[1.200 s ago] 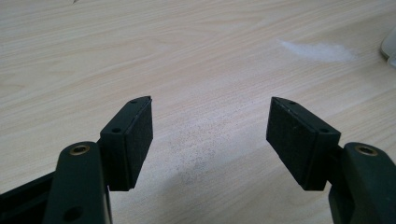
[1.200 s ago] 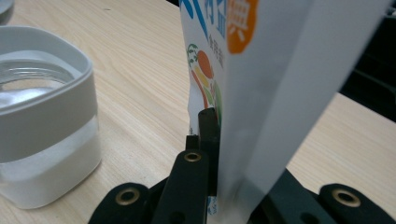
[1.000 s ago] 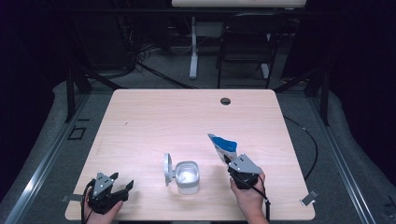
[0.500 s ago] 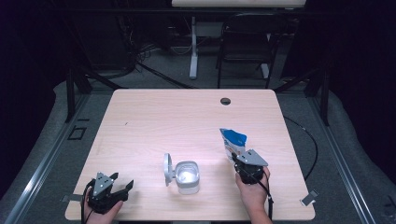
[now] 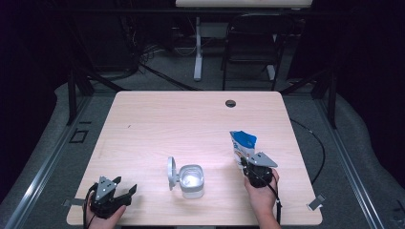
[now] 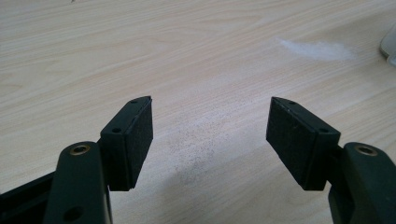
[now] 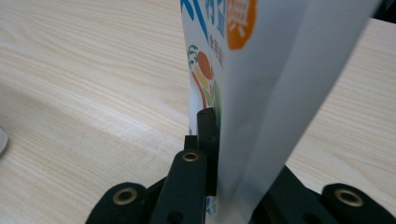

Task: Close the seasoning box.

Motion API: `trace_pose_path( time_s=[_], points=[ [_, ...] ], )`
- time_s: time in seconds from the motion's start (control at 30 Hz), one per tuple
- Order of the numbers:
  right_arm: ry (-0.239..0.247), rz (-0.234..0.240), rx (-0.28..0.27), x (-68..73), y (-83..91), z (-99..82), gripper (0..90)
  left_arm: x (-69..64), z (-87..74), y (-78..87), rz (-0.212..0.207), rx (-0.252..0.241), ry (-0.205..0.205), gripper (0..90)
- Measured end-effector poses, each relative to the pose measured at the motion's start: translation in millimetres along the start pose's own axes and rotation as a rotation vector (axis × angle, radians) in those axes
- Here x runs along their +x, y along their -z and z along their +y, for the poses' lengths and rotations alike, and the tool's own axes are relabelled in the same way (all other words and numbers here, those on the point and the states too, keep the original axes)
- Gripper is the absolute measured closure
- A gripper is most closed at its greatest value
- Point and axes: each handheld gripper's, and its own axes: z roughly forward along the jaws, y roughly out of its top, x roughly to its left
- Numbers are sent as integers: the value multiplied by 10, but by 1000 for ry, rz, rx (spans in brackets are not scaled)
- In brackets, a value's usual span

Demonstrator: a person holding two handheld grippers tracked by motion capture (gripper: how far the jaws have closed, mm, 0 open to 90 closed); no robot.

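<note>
My right gripper (image 5: pixel 244 161) is shut on a blue-and-white pouch (image 5: pixel 242 145), which stands upright over the table's right front part. In the right gripper view the pouch (image 7: pixel 261 93) rises between the jaws, printed with orange and green marks. A clear plastic container (image 5: pixel 192 181) with its round lid (image 5: pixel 171 172) flipped open to the left sits at the front middle. My left gripper (image 5: pixel 128 192) rests at the front left corner, open; its pads (image 6: pixel 133 135) stand wide apart over bare wood.
The light wooden table (image 5: pixel 191 124) has a round cable hole (image 5: pixel 230 103) near its far edge. A chair (image 5: pixel 250 52) and a white post (image 5: pixel 197 47) stand on the dark floor behind it. A pale smear (image 6: pixel 317 49) marks the wood ahead of the left gripper.
My right gripper has carried the pouch a little to the right and toward the far side, then held it upright. The left gripper and container have not moved.
</note>
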Motion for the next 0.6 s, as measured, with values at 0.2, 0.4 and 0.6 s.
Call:
trace_pose_path(
  time_s=[0.2, 0.4, 0.6],
  points=[
    [-2, -2, 18, -18, -27, -26, 874, 0, 0, 1, 0, 0, -1, 322],
    [-7, 2, 30, -35, -17, -31, 802, 8, 0, 4, 2, -4, -5, 322],
    [10, -1, 27, -21, 40, -36, 745, 0, 2, 6, 2, -5, -1, 322]
  ],
)
